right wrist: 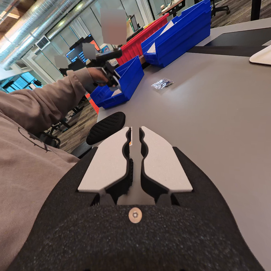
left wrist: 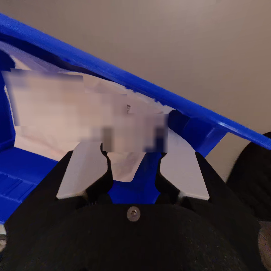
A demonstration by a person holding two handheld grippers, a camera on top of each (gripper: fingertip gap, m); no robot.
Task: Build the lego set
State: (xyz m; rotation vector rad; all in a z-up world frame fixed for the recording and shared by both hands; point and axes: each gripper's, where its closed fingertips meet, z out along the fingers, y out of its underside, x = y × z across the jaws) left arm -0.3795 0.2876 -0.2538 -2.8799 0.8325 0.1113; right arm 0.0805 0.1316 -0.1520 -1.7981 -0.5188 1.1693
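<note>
My right gripper hovers low over the grey tabletop, jaws nearly closed with a narrow gap, holding nothing. My left gripper reaches into the near blue bin, jaws apart over white paper; tips hidden by blur, so grip unclear. A clear bag of lego parts lies on the tabletop, between this bin and a larger blue bin.
</note>
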